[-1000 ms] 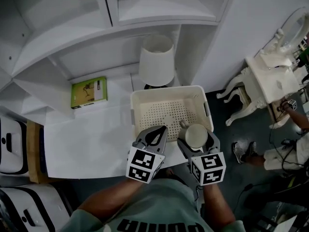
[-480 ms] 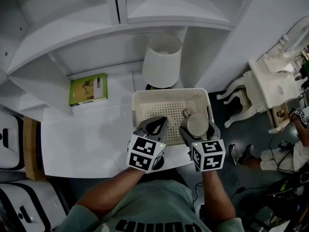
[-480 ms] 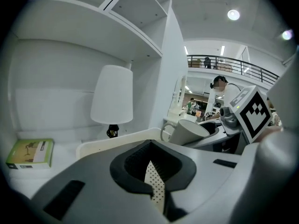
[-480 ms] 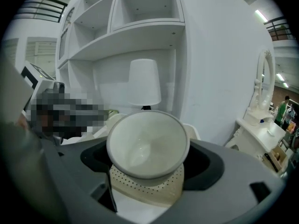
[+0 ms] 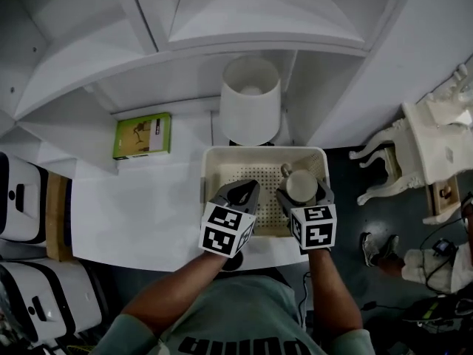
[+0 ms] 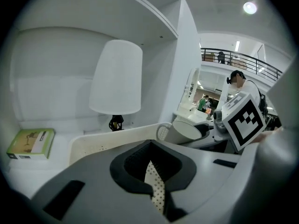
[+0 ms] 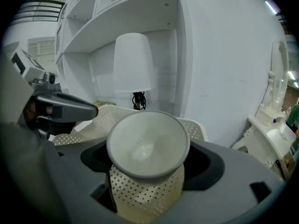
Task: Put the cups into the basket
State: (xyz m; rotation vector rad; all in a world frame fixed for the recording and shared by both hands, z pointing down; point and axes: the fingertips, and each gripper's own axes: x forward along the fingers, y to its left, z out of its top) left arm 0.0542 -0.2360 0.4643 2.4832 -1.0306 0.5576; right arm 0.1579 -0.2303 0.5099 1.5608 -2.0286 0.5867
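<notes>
Cup [image 5: 301, 186] was clamped in the right gripper [image 5: 303, 198] above the basket [image 5: 262, 151], right side, probably ready for lowering in | left gripper [image 5: 242, 193]: jaws together, empty, above basket's left side, apparently kept clear.

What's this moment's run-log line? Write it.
right gripper: shut on white cup, above basket | left gripper: shut, empty | cup not yet released

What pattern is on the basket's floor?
The cream basket has a floor perforated with rows of small round holes. It shows clearest in the right gripper view.
</notes>
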